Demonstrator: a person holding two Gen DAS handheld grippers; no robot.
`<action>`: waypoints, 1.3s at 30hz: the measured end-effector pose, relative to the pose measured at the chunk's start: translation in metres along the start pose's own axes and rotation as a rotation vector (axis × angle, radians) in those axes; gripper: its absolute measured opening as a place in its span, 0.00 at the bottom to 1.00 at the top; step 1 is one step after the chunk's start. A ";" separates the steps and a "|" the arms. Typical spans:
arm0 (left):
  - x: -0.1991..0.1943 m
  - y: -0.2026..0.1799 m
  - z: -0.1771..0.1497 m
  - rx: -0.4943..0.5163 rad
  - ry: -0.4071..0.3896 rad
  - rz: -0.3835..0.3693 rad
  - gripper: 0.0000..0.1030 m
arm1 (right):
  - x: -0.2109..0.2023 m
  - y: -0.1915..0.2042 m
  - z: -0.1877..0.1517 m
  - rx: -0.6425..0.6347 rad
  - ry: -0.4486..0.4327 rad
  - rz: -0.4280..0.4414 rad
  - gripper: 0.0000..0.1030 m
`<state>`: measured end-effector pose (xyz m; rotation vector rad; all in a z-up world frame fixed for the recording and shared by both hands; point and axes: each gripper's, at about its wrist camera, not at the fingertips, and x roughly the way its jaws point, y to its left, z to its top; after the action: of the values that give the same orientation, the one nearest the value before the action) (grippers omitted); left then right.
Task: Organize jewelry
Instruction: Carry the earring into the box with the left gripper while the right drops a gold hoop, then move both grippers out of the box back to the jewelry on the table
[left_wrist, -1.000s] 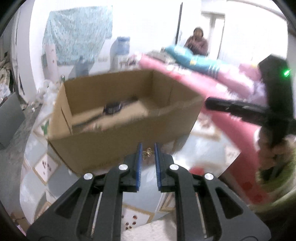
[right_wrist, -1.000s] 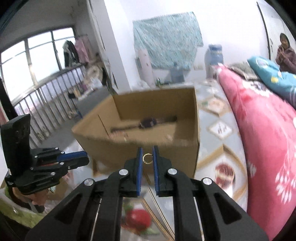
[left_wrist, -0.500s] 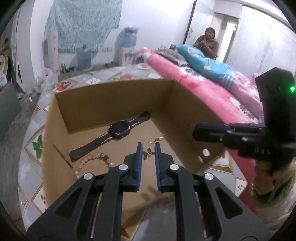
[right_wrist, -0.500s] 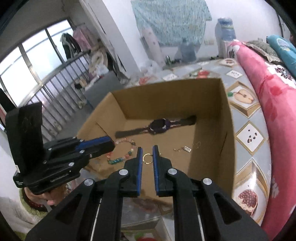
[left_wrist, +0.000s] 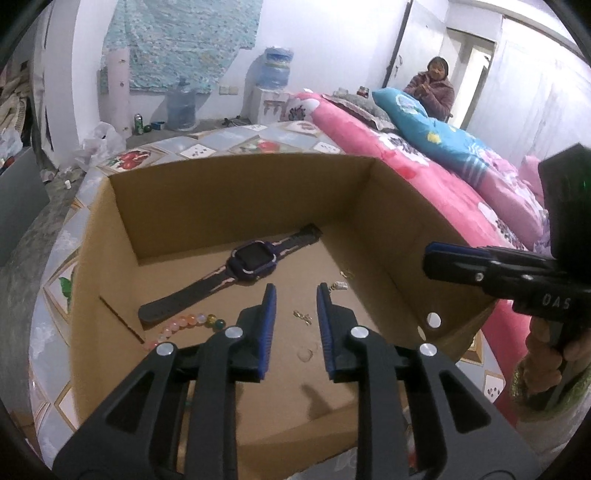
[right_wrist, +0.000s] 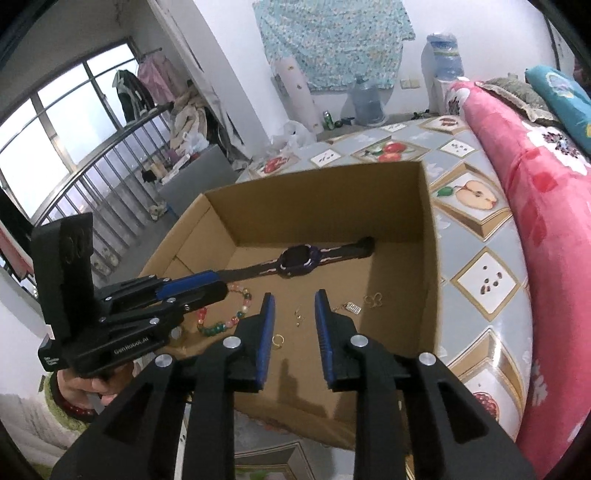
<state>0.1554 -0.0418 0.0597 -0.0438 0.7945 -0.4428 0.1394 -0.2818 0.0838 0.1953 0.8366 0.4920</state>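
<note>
Your cardboard box (left_wrist: 388, 221) holds a watch (left_wrist: 251, 262) lying flat, its strap running diagonally toward the far right corner, a bead bracelet (right_wrist: 225, 314), a gold ring (right_wrist: 277, 340) and small gold pieces (left_wrist: 303, 316). Your left gripper (left_wrist: 294, 317) and right gripper (right_wrist: 294, 321) are opening above the floor, nothing pinched.

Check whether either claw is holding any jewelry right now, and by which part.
Nothing is held. Both the left claw and right claw are opening, nothing between the pads; a gold ring and small earring lie on the box floor.
</note>
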 end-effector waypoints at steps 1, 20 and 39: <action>-0.003 0.001 0.001 -0.002 -0.009 0.001 0.20 | -0.005 -0.001 0.000 0.002 -0.012 0.002 0.22; -0.113 -0.014 -0.091 0.104 -0.133 -0.109 0.29 | -0.097 0.008 -0.088 -0.066 -0.121 0.041 0.33; -0.010 -0.088 -0.127 0.454 0.025 -0.019 0.29 | -0.018 -0.013 -0.120 0.094 0.062 0.023 0.33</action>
<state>0.0283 -0.1020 -0.0054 0.3773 0.7034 -0.6336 0.0434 -0.3053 0.0118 0.2773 0.9200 0.4824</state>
